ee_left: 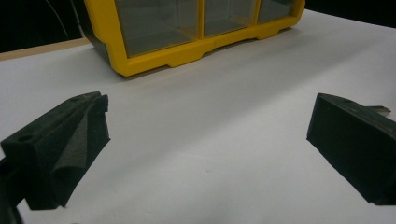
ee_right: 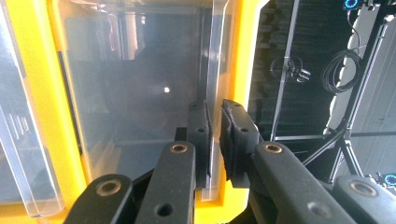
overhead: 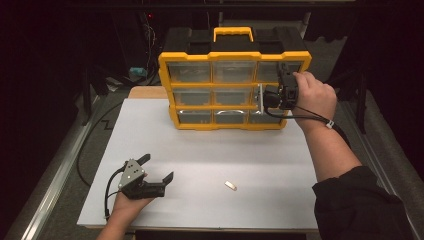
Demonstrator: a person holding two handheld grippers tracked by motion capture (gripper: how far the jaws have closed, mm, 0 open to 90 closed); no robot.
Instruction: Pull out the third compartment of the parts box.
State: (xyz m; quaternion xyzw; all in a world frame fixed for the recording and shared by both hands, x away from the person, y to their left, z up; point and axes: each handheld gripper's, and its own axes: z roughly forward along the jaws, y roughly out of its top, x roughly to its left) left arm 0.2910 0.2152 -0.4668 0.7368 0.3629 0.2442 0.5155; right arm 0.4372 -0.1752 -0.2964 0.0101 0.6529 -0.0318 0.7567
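Organiser: a yellow drawer cabinet (overhead: 234, 90) with clear drawers in three rows of three and a yellow carry handle on a black top, standing upright at the far middle of the white table (overhead: 210, 165).
Right gripper (overhead: 280, 92): held against the organiser's right end, level with its middle row. In the right gripper view (ee_right: 215, 135) its jaws stand narrow, with the clear lip of a drawer (ee_right: 140, 93) between them; the pads (ee_right: 238, 140) look pressed to the plastic, so it grips the drawer front.
Left gripper (overhead: 157, 167): well in front of the organiser, toward its left, near the table's front edge, in the person's hand. Jaws spread wide, nothing between them.
Small pale piece (overhead: 230, 186): lying flat on the table, well in front of the organiser, right of the left gripper and apart from it. What it is, cannot tell.
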